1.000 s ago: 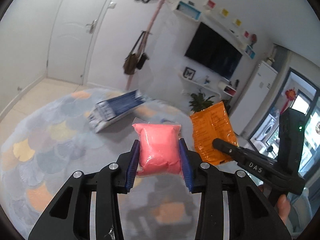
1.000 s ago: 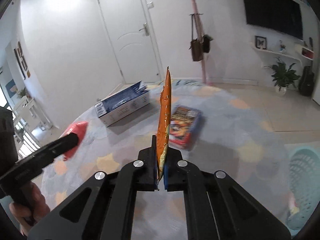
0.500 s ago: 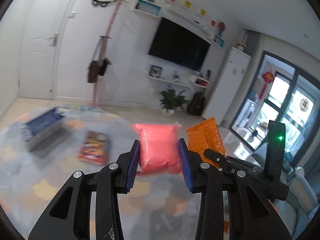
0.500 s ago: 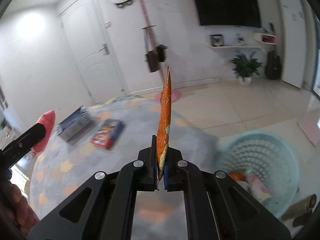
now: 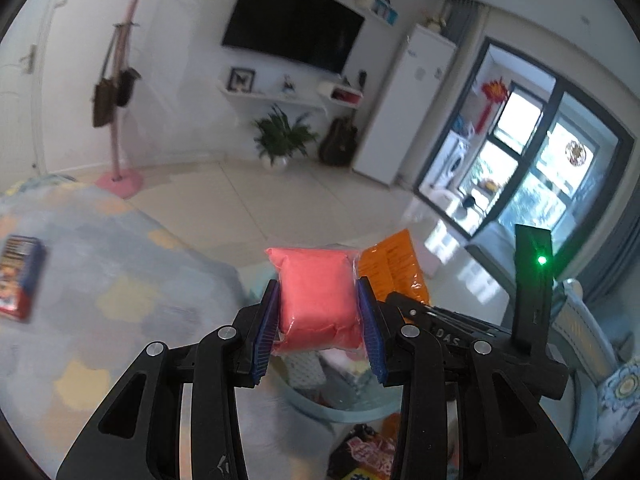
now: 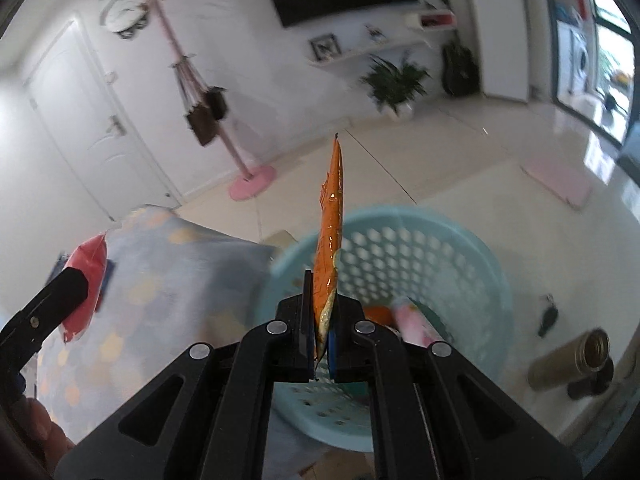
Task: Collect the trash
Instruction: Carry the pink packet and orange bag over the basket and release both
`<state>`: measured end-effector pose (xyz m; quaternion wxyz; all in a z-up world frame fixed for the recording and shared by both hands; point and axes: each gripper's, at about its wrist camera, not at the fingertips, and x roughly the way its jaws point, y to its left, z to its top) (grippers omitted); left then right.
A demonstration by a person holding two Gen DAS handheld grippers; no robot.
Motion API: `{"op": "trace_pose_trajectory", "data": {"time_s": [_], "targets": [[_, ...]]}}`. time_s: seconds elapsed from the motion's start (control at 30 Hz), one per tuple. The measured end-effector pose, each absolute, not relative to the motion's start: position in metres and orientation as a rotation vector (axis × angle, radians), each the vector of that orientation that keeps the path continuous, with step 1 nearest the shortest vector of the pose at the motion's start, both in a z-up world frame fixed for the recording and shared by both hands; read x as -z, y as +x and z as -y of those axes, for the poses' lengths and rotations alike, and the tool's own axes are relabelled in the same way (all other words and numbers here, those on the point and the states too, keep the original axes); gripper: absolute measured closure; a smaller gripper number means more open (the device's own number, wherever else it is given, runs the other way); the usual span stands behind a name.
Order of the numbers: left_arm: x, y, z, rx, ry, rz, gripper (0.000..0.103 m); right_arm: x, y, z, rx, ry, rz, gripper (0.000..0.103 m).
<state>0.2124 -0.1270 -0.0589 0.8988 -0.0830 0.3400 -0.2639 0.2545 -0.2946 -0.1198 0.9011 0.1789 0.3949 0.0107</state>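
Observation:
My left gripper [image 5: 319, 328] is shut on a pink plastic packet [image 5: 318, 296] and holds it in the air above the near rim of a light blue perforated basket [image 5: 340, 410]. My right gripper [image 6: 320, 334] is shut on a flat orange snack packet [image 6: 331, 220], held edge-on over the same basket [image 6: 452, 256], which holds some wrappers. The orange packet [image 5: 396, 268] shows just right of the pink one in the left wrist view. The pink packet [image 6: 86, 280] and left gripper show at the left of the right wrist view.
A colourful snack packet [image 5: 18, 280] lies on the pastel rug [image 5: 100, 264] at left. A red-and-black wrapper [image 5: 360, 456] lies on the floor by the basket. A metal flask [image 6: 568, 360] lies right of the basket. A pink coat stand [image 6: 248, 184] is behind.
Both grippers have swung right, away from the rug and the blue box, and now hang over the basket. Each still holds its packet.

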Motion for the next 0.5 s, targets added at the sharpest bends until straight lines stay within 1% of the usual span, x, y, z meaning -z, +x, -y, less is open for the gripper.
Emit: {"op": "trace_pose_trajectory", "data": {"time_s": [0.2, 0.37, 0.43, 0.5], "targets": [[0.091, 0.234, 0.151, 0.566, -0.163, -0.794, 0.066, 0.163, 0.264, 0.313, 0.014, 0.414, -0.922, 0.1], [0.108, 0.243, 0.154, 0.574, -0.179, -0.845, 0.065, 0.178, 0.264, 0.324, 0.033, 0.42, -0.954, 0.1], [0.11, 0.244, 0.154, 0.579, -0.195, -0.855, 0.051, 0.179, 0.265, 0.328, 0.032, 0.429, -0.963, 0.099], [0.109, 0.244, 0.15, 0.581, -0.211, -0.853, 0.047, 0.181, 0.264, 0.332, 0.037, 0.445, -0.972, 0.098]]}}
